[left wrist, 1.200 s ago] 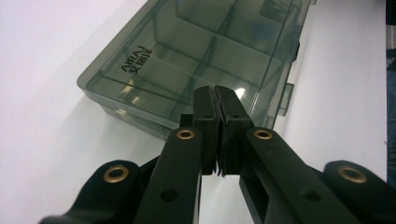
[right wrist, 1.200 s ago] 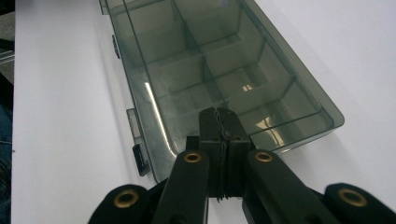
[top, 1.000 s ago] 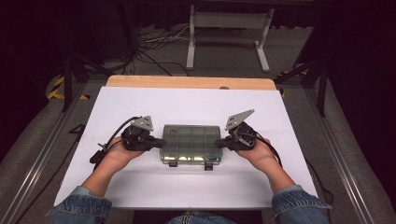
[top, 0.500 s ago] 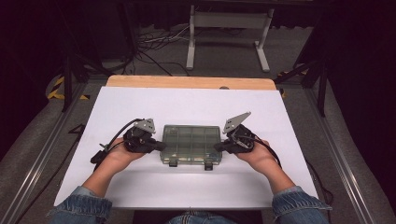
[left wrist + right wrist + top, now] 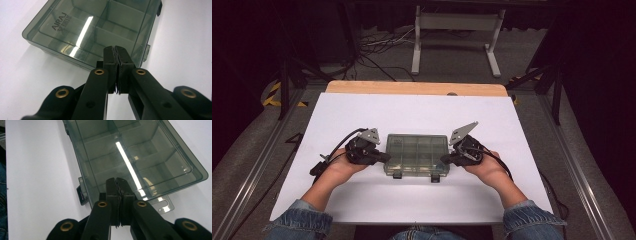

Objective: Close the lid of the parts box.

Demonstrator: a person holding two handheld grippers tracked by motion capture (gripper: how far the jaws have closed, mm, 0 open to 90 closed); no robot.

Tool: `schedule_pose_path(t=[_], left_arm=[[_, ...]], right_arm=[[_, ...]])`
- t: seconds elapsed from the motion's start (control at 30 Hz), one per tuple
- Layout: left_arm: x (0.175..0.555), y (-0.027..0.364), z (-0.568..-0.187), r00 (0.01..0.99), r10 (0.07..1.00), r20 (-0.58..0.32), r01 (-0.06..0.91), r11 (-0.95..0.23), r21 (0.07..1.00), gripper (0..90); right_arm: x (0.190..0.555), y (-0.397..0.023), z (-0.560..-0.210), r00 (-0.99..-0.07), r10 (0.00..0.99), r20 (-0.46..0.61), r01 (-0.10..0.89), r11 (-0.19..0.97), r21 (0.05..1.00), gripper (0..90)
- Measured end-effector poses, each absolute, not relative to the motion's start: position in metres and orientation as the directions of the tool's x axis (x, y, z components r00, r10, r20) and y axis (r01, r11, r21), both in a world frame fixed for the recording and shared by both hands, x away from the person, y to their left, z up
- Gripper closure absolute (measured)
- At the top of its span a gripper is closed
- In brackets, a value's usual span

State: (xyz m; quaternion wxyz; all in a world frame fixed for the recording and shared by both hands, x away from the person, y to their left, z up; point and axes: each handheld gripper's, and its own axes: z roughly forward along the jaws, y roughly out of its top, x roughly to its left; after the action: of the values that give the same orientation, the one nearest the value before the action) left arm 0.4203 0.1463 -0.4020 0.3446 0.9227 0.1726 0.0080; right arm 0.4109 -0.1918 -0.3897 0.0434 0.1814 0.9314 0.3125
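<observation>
Dark workshop floor is surrounding everything here, with cables (image 5: 377,47) snaking around behind a white metal stand (image 5: 454,37) at the back. Sitting in the middle of all that is a white table (image 5: 412,115) with a strip of bare wood (image 5: 417,88) showing along its far edge.

Main landmark: a smoky see-through compartment box (image 5: 416,154), lying flat on the table a bit nearer the person than dead centre. Its lid is sitting closed, the dividers are showing through it, and two little latches (image 5: 435,177) are poking out of the side facing the person. From the left gripper view (image 5: 82,32) the lid is showing a printed brand name and catching a bright streak of ceiling light; the right gripper view (image 5: 140,160) is catching the same streak.

Left gripper (image 5: 384,157) is sitting at the box's left end, jaws pressed fully together with nothing between them, tips right up against the box's side wall. In its own view (image 5: 116,53) the closed tips are lying against the box's edge, though whether they're actually touching I can't tell.

Right gripper (image 5: 445,160) is mirroring that at the box's right end, jaws also squeezed together on nothing, tips at the wall near the right-hand latch (image 5: 117,183).

Both hands are resting low on the table either side of the box, denim sleeves (image 5: 532,222) coming in from the near edge.
</observation>
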Motion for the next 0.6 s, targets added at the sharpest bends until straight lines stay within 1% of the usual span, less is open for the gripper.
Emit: schedule_pose_path(t=[0.3,0.47,0.6], left_arm=[[0.4185,0.1456,-0.4027,0.937,0.338,-0.092,0.316,-0.703,0.637,88.0],[0.4163,0.1441,-0.4027,0.937,0.343,-0.063,0.302,-0.709,0.637,88.5],[0.4163,0.1425,-0.4053,0.940,0.337,-0.048,0.292,-0.728,0.620,89.1]], right_arm=[[0.4072,-0.1894,-0.3899,-0.929,0.370,0.009,0.303,0.748,0.590,86.5],[0.4047,-0.1876,-0.3896,-0.927,0.375,-0.013,0.298,0.756,0.584,87.0],[0.4053,-0.1859,-0.3910,-0.934,0.356,0.013,0.297,0.758,0.581,90.0]])
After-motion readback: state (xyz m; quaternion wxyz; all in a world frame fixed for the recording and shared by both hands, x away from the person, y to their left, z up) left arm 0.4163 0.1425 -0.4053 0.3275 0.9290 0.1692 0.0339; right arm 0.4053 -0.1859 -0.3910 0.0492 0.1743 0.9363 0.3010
